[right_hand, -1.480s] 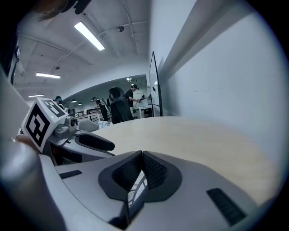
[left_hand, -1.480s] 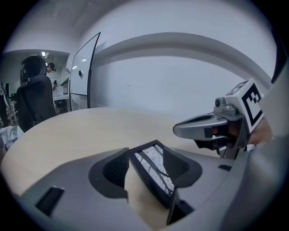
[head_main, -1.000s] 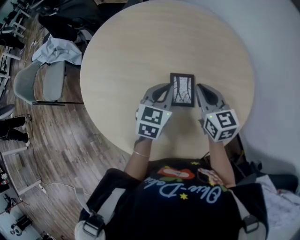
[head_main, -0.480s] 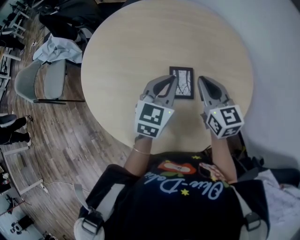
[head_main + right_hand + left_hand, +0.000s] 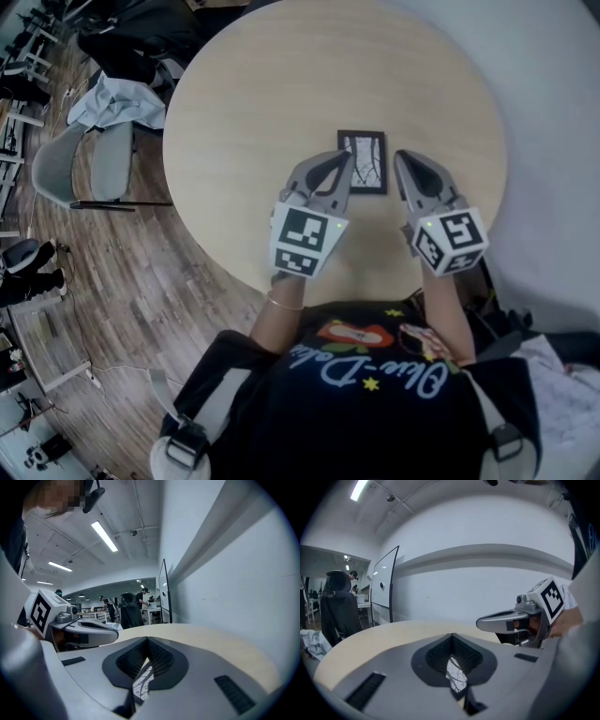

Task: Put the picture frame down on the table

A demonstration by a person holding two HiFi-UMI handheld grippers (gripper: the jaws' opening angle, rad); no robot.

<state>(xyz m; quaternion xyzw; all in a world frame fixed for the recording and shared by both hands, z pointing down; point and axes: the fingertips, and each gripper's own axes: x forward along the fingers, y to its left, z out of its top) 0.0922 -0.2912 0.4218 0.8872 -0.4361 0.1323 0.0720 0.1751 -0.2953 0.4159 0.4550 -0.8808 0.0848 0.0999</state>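
Observation:
The picture frame (image 5: 363, 161), black-edged with a pale branch print, lies flat on the round light-wood table (image 5: 281, 84), nearer its front edge. Both grippers hover above the table on the near side of the frame, touching nothing. My left gripper (image 5: 343, 160) is shut and empty, its tip over the frame's left edge. To the frame's right my right gripper (image 5: 401, 159) is also shut and empty. In the left gripper view, a strip of the frame (image 5: 457, 676) shows through the hollow below the closed jaws. The right gripper view shows the frame (image 5: 140, 680) the same way.
A grey chair (image 5: 80, 167) with a white cloth (image 5: 112, 98) over it stands left of the table on the wood floor. A whiteboard (image 5: 384, 588) and a black office chair (image 5: 338, 609) are beyond the table. People stand at desks (image 5: 136, 604) far off.
Both grippers have risen from beside the frame and now hang higher, closer to the head camera. The frame stays flat on the table.

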